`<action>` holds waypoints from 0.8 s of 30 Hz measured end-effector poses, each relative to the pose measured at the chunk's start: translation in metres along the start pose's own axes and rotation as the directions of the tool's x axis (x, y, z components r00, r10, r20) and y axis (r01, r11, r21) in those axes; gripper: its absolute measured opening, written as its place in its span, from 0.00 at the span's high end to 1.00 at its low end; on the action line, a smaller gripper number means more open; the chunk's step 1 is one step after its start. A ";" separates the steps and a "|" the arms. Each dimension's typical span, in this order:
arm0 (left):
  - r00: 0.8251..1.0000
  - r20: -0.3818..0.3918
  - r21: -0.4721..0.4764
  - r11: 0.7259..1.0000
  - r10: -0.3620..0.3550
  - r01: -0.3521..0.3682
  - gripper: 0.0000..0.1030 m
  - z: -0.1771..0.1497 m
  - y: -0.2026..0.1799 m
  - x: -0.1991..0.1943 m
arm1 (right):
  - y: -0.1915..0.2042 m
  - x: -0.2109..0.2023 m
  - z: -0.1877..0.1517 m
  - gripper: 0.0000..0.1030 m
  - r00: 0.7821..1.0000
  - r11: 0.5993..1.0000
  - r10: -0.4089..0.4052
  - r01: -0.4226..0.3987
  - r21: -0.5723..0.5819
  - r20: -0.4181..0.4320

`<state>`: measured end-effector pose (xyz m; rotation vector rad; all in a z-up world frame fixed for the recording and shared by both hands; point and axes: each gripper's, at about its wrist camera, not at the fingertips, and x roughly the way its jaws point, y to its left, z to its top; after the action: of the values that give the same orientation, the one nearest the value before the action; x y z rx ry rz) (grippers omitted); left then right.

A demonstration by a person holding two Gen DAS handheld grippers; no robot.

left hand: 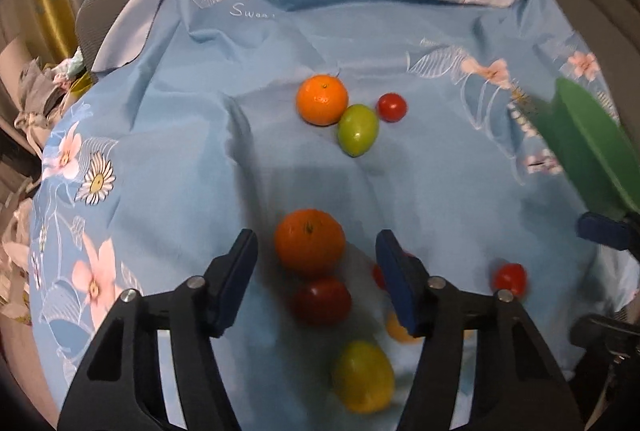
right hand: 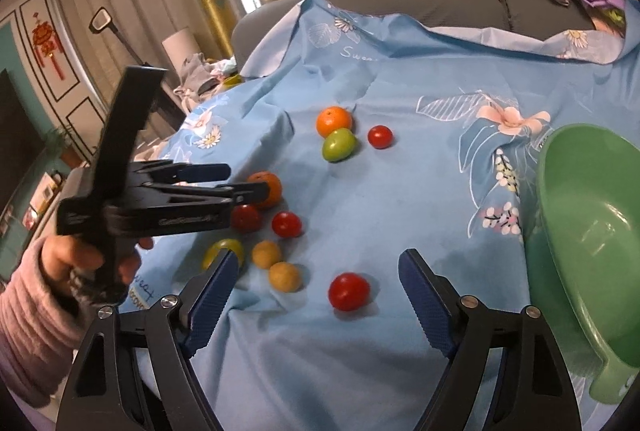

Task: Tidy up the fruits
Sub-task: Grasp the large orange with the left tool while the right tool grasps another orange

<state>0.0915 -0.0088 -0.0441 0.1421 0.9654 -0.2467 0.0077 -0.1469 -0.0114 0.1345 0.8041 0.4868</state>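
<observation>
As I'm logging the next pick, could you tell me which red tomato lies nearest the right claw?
The lone tomato just ahead of the open right claw, apart from other fruit. The other red ones sit farther off, by the oranges.

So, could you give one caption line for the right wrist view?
Open right gripper above a red tomato, green bowl beside, left gripper near an orange.

Fruits lie scattered on the cloth [right hand: 400,199]: one cluster [right hand: 340,135] at twelve o'clock, another [right hand: 276,243] at nine. The bowl [right hand: 592,231] sits at three.
</observation>
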 end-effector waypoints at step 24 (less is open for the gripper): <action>0.992 0.088 -0.135 0.985 -0.095 0.106 0.60 0.014 0.062 -0.022 | -0.001 0.117 0.100 0.18 0.998 0.999 -0.023 0.020 -0.051 -0.051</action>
<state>0.1075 0.0508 -0.0177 -0.0444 0.9067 -0.2748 0.1492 -0.0870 -0.0192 0.0670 0.8423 0.4914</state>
